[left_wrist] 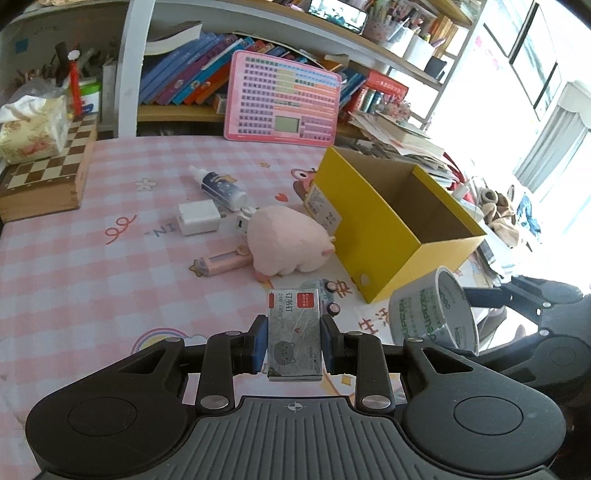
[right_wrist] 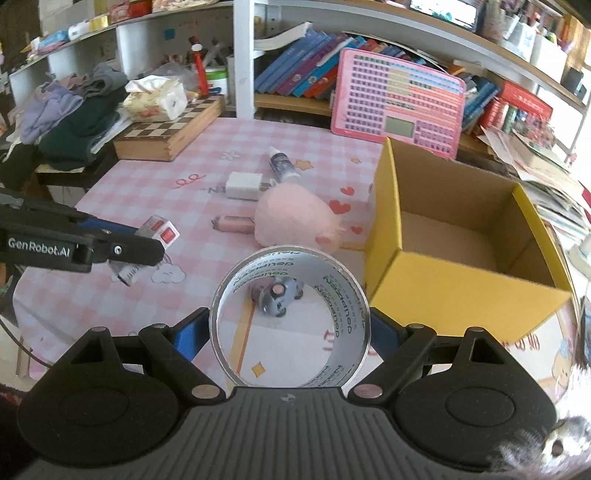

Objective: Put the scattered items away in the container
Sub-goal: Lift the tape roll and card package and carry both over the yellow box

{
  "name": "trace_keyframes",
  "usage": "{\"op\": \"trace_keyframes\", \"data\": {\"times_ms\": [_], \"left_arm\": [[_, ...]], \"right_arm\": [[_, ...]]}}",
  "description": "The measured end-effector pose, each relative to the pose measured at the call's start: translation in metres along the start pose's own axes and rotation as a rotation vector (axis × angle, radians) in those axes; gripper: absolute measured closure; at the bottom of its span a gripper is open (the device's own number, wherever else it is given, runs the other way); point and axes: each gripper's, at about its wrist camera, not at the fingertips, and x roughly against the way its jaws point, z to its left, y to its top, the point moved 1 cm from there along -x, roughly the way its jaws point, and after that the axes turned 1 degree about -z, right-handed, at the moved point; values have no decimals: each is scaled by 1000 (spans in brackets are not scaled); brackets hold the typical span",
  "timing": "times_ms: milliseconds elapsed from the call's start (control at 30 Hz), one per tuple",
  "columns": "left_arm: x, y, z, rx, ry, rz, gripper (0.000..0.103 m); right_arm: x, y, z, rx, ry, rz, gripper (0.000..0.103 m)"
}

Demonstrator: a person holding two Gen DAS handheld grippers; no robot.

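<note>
Left gripper (left_wrist: 294,343) pinching a small staple box (left_wrist: 294,332), up over the pink checked cloth (left_wrist: 74,258). Right gripper (right_wrist: 290,332) squeezing a big tape roll (right_wrist: 290,321) from both sides, just beside the yellow box (right_wrist: 461,280). Yellow box open and bare inside. Pink plush toy (left_wrist: 286,243), white charger (left_wrist: 197,217) and small bottle (left_wrist: 221,186) lying on the cloth beside it.

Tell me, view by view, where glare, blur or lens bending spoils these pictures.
Left wrist view: the window at the right is blown out white, washing the shelf ends beside it; the shelves curve from the fisheye. Right wrist view: light is more even, the yellow box is sharp, the bottom right corner is a dark blur, and the tape roll looks oversized close to the lens.
</note>
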Motion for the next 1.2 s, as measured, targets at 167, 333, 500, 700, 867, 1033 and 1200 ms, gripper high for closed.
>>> {"op": "trace_keyframes", "data": {"times_ms": [167, 333, 500, 700, 867, 1033, 1200], "left_arm": [[0, 0, -7, -29, -29, 2, 75], [-3, -2, -15, -53, -66, 20, 75], [-7, -2, -24, -81, -104, 38, 75], [-13, -1, -38, -126, -150, 61, 75], [-17, -3, -48, -143, -179, 71, 75], [-19, -1, -54, -147, -193, 68, 75], [-22, -1, -62, -153, -205, 73, 75]], "right_arm": [[7, -10, -3, -47, -29, 5, 15], [13, -22, -4, -81, -52, 14, 15], [17, -34, -7, -122, -77, 27, 15], [26, -43, -17, -194, -126, 26, 15], [33, -50, -23, -229, -153, 30, 15], [39, -55, -28, -233, -168, 29, 15], [41, -57, -35, -241, -174, 33, 15]]}}
